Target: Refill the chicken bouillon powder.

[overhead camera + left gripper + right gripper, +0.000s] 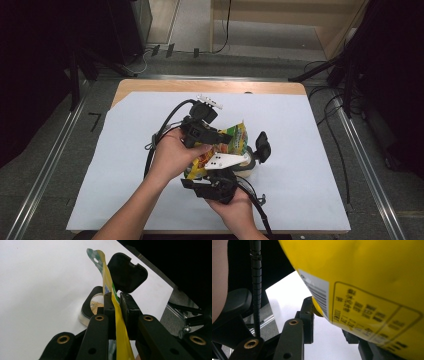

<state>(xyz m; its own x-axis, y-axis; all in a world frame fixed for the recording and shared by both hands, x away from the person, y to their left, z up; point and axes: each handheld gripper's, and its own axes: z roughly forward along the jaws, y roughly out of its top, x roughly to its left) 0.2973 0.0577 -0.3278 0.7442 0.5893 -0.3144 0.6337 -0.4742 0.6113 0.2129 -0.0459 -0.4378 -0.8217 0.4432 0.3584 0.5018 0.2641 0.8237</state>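
Yellow foil of one snack bag [110, 290] is pinched flat between the left gripper [115, 305]'s pressed-together fingers, its top edge rising above the fingertips [108, 300] and its lower half cut off behind them. Just beyond those fingertips sits one clear jar [93, 306] with one black flip lid [127, 273] standing open, crumbs barely visible inside. The right gripper [329, 317] holds the bag's bottom between its fingers, the far finger mostly hidden by the bag.

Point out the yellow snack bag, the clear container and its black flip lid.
yellow snack bag [117, 315]: left gripper view, edge pinched between the jaws.
clear container [96, 305]: left gripper view, open mouth.
black flip lid [127, 272]: left gripper view, raised lid's underside.
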